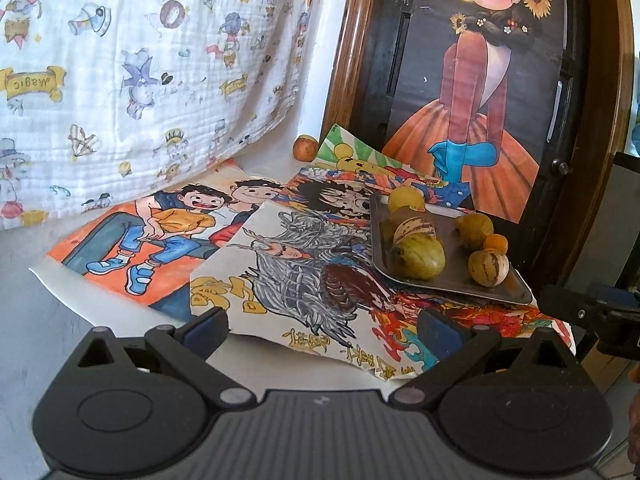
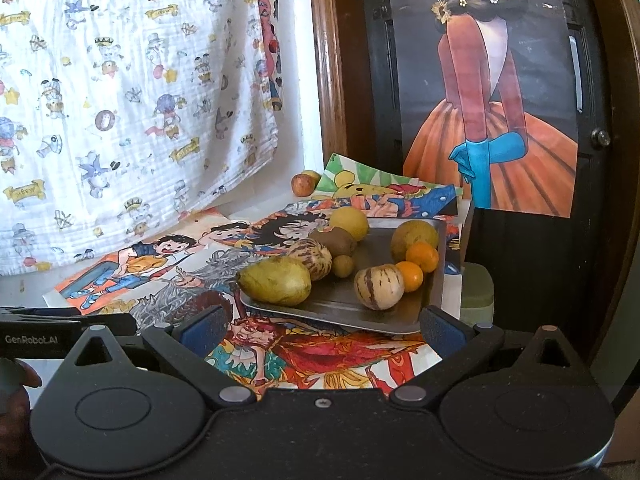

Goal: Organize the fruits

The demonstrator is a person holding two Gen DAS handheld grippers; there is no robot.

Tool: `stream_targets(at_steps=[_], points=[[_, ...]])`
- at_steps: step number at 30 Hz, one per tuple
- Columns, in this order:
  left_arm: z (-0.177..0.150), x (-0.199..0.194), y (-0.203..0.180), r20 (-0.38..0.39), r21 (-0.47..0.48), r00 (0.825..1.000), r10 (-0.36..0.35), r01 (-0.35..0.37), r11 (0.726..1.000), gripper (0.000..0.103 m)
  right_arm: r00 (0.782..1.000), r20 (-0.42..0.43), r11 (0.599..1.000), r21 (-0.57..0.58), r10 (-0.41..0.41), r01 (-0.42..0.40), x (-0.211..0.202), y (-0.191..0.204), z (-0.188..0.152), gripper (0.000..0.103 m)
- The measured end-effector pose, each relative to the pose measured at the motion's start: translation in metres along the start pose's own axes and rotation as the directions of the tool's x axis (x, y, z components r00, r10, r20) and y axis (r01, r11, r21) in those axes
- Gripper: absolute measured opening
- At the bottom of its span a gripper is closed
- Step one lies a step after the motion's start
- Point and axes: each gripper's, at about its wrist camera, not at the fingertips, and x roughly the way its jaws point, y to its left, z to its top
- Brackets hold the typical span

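Observation:
A metal tray (image 2: 352, 312) (image 1: 452, 280) holds several fruits: a green mango (image 2: 275, 280) (image 1: 418, 258), two striped melons (image 2: 379, 286) (image 2: 312, 258), a kiwi (image 2: 334, 240), yellow round fruits (image 2: 349, 222) (image 2: 414, 236) and two oranges (image 2: 422, 256) (image 2: 410, 275). A reddish apple (image 2: 302, 184) (image 1: 305, 147) lies alone on the table far behind, by the cloth. My left gripper (image 1: 320, 328) is open and empty, left of and in front of the tray. My right gripper (image 2: 320, 328) is open and empty, just in front of the tray's near edge.
Colourful cartoon drawings (image 1: 160, 236) cover the white table (image 1: 40, 320). A patterned cloth (image 1: 140, 80) hangs at the back left. A dark wooden cabinet with a poster (image 2: 500, 120) stands at the right. A pale green box (image 2: 476, 292) sits right of the tray.

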Motion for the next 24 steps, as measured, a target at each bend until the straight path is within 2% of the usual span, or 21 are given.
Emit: stream_targets(at_steps=[24], points=[[-0.0005, 0.0011, 0.0002, -0.002, 0.001, 1.000, 0.001, -0.001, 1.000, 0.103, 1.000, -0.013, 1.000, 0.004, 0.004, -0.004, 0.0038, -0.0010, -0.0021, 0.102]])
